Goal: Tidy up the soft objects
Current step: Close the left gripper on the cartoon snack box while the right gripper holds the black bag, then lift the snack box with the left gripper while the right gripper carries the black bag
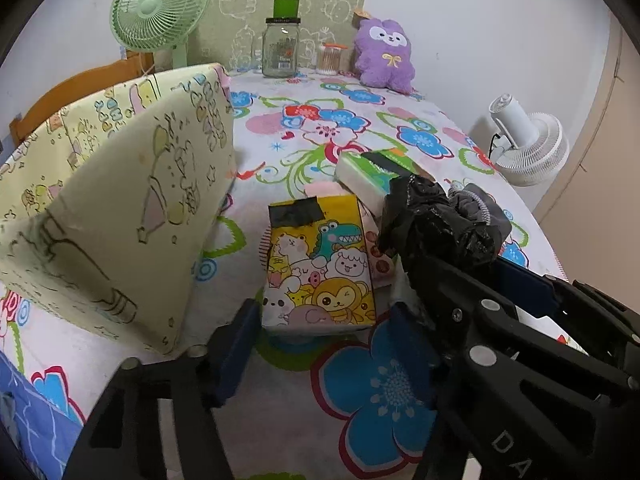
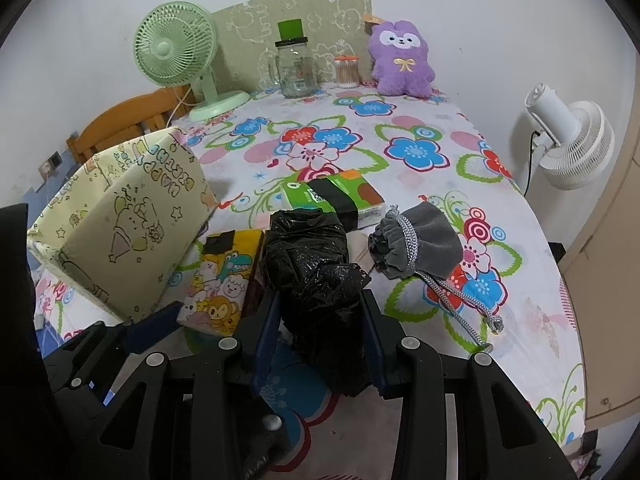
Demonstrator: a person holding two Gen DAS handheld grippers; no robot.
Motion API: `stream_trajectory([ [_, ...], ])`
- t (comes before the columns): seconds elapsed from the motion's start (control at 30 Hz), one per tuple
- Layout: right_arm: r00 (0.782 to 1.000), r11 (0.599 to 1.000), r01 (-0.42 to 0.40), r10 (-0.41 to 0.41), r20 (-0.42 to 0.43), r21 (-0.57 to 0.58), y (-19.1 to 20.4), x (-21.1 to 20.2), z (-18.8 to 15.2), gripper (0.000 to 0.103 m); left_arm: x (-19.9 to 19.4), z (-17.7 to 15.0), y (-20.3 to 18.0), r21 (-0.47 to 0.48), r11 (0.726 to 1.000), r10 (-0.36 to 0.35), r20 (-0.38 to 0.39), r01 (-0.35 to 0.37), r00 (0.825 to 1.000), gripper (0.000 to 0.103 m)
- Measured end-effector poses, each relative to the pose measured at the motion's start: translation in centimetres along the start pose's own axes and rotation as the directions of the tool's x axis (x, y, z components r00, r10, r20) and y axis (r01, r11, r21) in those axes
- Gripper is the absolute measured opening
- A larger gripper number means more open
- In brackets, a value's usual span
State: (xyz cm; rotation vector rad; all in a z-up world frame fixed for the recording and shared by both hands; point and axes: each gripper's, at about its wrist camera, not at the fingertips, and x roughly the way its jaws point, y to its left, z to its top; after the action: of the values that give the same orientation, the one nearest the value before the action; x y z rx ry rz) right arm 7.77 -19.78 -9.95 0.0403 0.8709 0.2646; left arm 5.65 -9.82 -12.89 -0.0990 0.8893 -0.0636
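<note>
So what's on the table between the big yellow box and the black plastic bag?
The cartoon animal tissue pack lies between the yellow box and the black plastic bag, close against the bag. The right wrist view shows it best.

Crumpled black plastic bag [image 2: 312, 256], apparently upright, beside cartoon tissue pack [image 1: 320, 268].

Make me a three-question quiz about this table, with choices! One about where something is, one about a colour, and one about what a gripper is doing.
1. Where is the purple plush toy?
A. at the far edge by the wall
B. inside the glass jar
C. under the pouch

2. What colour is the drawstring pouch?
A. orange
B. grey
C. blue

3. What is the right gripper doing?
A. squeezing the black plastic bundle
B. lifting the green fan
C. holding nothing

Answers: 1 A, it sits upright against the wall. 2 B, grey fabric with a silvery cord. 3 A, both fingers press the bundle's sides.
</note>
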Motion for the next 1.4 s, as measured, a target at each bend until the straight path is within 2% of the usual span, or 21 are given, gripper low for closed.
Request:
stream_trajectory([
  [0.07, 1.0, 1.0, 0.004, -0.004, -0.004, 0.001, 0.0, 0.1, 0.0, 0.043, 0.1, 0.1, 0.0, 0.003, 1.0, 0.012, 0.006, -0.012, 1.0, 0.055],
  [0.23, 1.0, 1.0, 0.006, -0.006, -0.005, 0.009, -0.1, 0.1, 0.1, 0.043, 0.0, 0.1, 0.1, 0.003, 1.0, 0.013, 0.01, -0.013, 1.0, 0.051],
  [0.87, 0.998, 1.0, 0.018, -0.019, 0.057, 0.009, 0.2, -2.7, 1.3, 0.042, -3.3, 1.4, -0.7, 0.04, 0.999, 0.003, 0.066, -0.006, 0.998, 0.05],
  [1.4, 0.989, 0.999, 0.039, -0.04, 0.14, 0.006, 0.7, -6.4, 3.8, 0.042, -7.2, 4.0, -1.5, 0.093, 0.996, -0.015, 0.146, 0.001, 0.989, 0.05],
])
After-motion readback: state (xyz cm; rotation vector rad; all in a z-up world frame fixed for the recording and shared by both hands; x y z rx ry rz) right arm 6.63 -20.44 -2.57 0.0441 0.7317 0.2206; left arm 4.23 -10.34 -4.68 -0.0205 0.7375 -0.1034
